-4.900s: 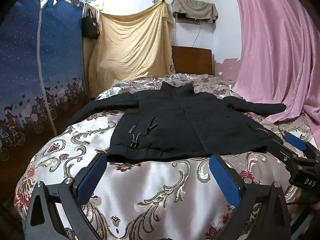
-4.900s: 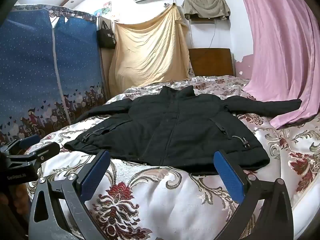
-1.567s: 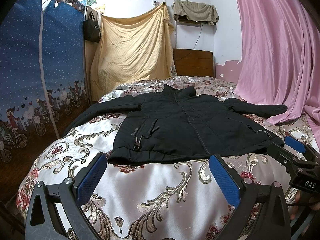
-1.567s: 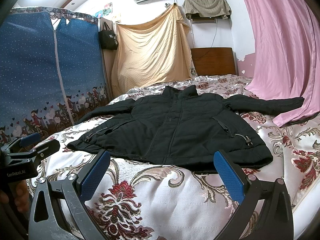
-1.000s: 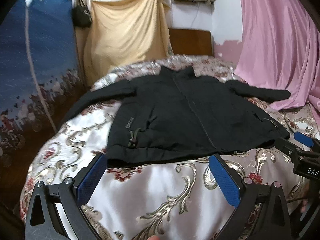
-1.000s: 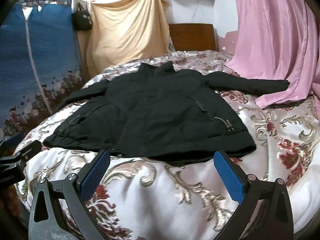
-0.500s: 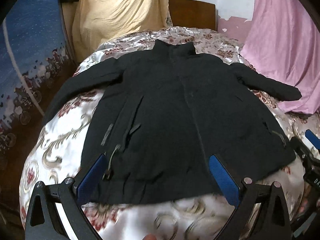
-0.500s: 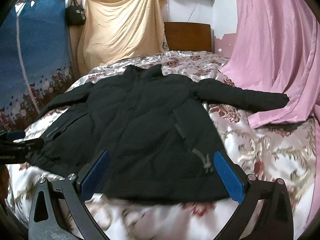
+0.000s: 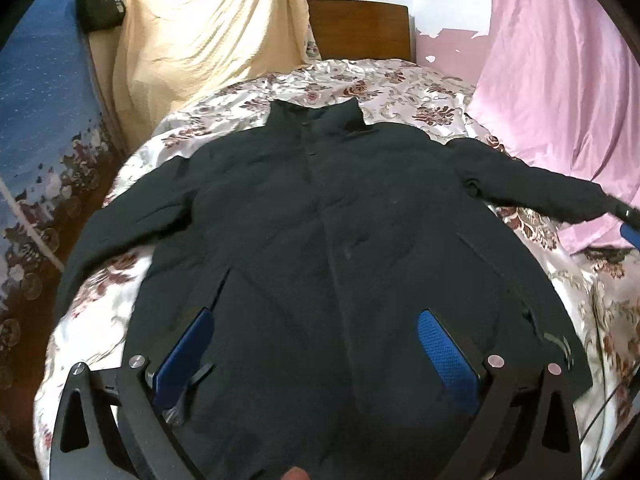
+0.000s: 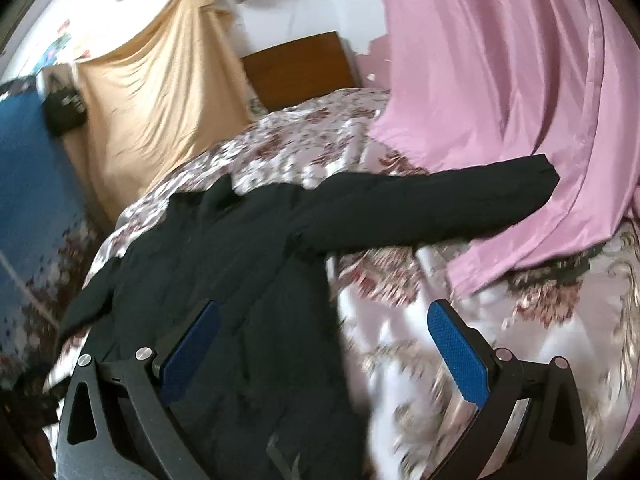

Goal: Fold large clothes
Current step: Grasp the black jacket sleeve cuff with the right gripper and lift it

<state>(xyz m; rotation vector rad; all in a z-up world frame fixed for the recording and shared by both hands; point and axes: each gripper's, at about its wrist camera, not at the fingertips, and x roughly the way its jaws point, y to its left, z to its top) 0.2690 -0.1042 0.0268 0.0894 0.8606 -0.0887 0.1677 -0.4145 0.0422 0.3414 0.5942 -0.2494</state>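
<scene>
A large black padded jacket (image 9: pixel 320 220) lies flat, front up, on the bed, collar toward the headboard and both sleeves spread out. My left gripper (image 9: pixel 316 356) hovers open over the jacket's lower front, blue pads wide apart, nothing between them. My right gripper (image 10: pixel 324 344) is open above the jacket's right side (image 10: pixel 248 280); the right sleeve (image 10: pixel 432 204) stretches out ahead toward the pink curtain. In the left wrist view a piece of the right gripper (image 9: pixel 630 220) shows at the far right, near the sleeve cuff.
The bed has a shiny floral cover (image 9: pixel 400 80). A pink curtain (image 10: pixel 520 100) hangs down onto the bed's right side, next to the sleeve. A yellow sheet (image 9: pixel 200 40) and a wooden headboard (image 9: pixel 360 28) stand at the back, a blue wardrobe (image 9: pixel 36 100) to the left.
Both grippers have moved forward from the bed's foot to over the jacket. The right one has swung right, toward the right sleeve. Both stay open.
</scene>
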